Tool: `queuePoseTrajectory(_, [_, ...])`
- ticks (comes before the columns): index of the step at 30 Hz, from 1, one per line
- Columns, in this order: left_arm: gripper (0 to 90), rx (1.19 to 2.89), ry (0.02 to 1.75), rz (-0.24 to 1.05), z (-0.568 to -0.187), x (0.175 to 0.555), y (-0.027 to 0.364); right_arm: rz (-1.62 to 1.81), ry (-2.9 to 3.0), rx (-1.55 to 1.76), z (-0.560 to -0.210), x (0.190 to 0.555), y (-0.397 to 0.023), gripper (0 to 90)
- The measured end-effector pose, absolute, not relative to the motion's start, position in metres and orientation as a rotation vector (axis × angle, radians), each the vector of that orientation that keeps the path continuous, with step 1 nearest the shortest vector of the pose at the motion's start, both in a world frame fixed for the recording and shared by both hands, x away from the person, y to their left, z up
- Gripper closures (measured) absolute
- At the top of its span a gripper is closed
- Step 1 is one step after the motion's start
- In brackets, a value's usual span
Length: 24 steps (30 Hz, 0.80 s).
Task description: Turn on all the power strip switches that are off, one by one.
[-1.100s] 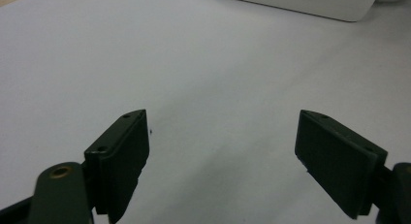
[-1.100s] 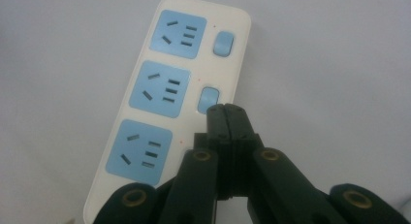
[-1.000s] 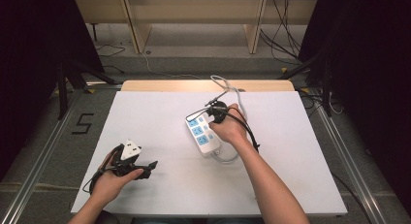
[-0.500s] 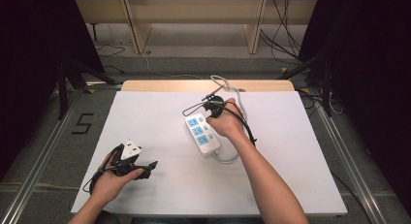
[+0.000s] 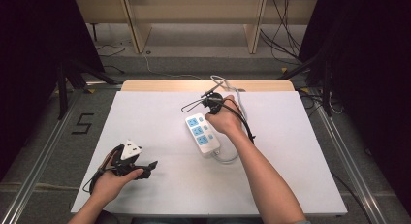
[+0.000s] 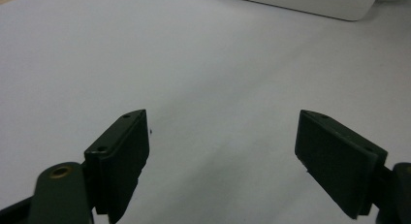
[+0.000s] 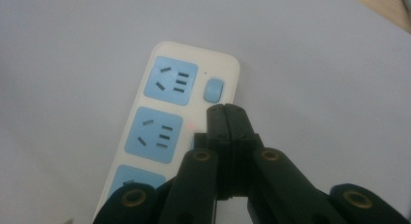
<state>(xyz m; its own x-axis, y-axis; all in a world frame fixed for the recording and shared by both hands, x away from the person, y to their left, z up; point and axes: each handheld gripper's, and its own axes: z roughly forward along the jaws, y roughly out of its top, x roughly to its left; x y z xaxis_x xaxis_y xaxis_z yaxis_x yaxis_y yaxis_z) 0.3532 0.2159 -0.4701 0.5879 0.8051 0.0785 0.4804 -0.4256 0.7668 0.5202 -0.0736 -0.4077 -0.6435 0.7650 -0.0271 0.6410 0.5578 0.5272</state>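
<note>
The right tool [image 7: 227,110], clenched empty, has lifted off the glossy white rectangular power strip [image 7: 165,127]; left tool [image 6: 220,158] gapes.

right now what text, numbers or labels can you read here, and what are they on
"5": black tape mark on the floor left of the table.
Power strip: blue sockets and a switch, no readable print or brand.
Hand-held grippers, left and right: no markings to read.
</note>
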Motion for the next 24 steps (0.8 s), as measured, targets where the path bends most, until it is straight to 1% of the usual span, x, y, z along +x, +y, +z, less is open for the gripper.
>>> queuePoseTrajectory(24, [19.8, 2.097, 1.016, 0.576, -0.470, 0.353, 0.216, 0.713, 2.536, 1.178, -0.411, 0.534, -0.065, 90.0])
